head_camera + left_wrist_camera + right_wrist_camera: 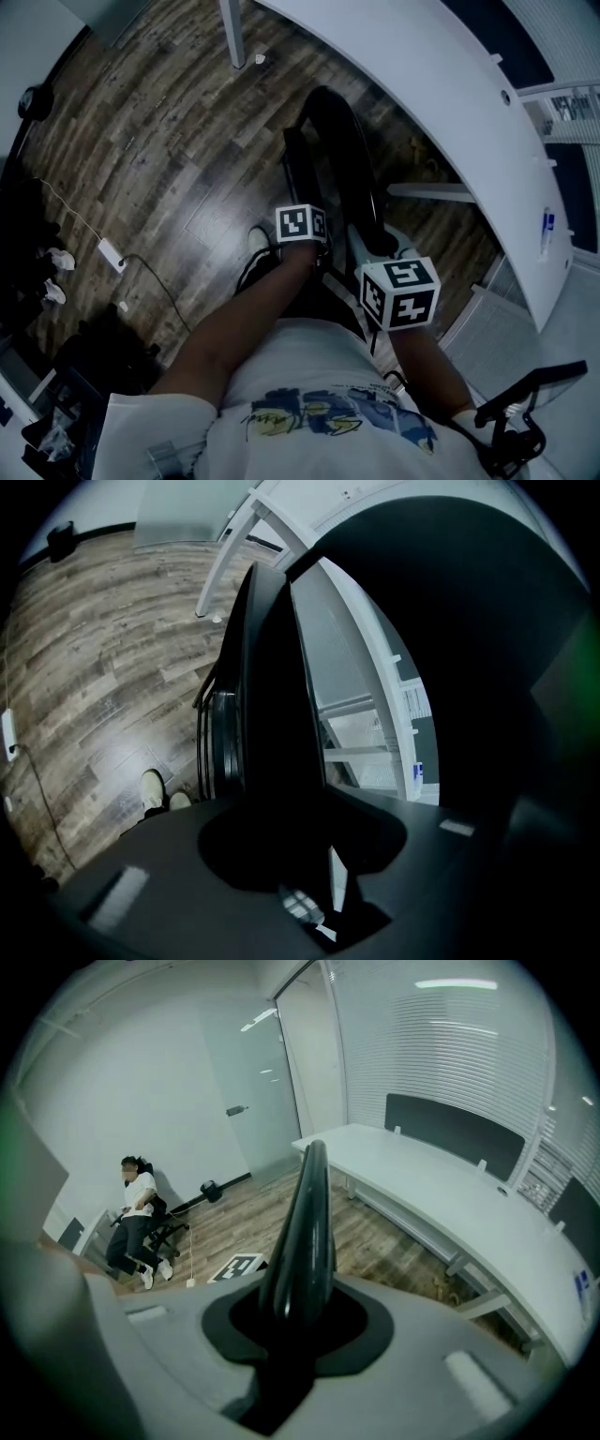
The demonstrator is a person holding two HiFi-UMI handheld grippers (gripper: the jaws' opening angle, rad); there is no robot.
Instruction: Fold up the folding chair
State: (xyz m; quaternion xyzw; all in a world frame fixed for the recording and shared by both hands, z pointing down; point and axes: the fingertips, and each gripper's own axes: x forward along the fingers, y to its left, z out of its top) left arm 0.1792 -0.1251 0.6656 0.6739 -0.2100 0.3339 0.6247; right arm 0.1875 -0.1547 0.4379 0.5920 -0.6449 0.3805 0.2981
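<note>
In the head view we look steeply down on the folding chair [330, 141], a narrow black shape. It stands on the wooden floor [141, 141], just beside the curved edge of the white counter [422, 84]. Our left gripper [312, 246] meets the chair's near end under its marker cube. Our right gripper [373, 248] comes onto the chair just beside it, on the counter's side. The cubes hide the fingers here. One light shoe [257, 239] shows on the floor left of the chair. A white power strip [111, 254] with its cable lies well apart from it, toward the floor's left edge.

In the left gripper view the dark fingers [122, 892] are clamped on a flat black part of the folding chair [272, 714], which rises edge-on out of the notch between them. Black frame tubes run close along its left side. Two shoes [155, 789] stand on the floor [94, 667] near the chair's foot. The counter [366, 658] curves past on the right.

In the right gripper view the grey fingers [469, 1372] are clamped on a glossy black tube of the folding chair [305, 1222], which stands upright in the gap between them. Behind it the counter [450, 1194] sweeps along the right of the floor [375, 1232]. A sheet with a square marker [236, 1267] lies on the boards left of the tube. A seated person [136, 1208] is by the far wall, well apart from us.
</note>
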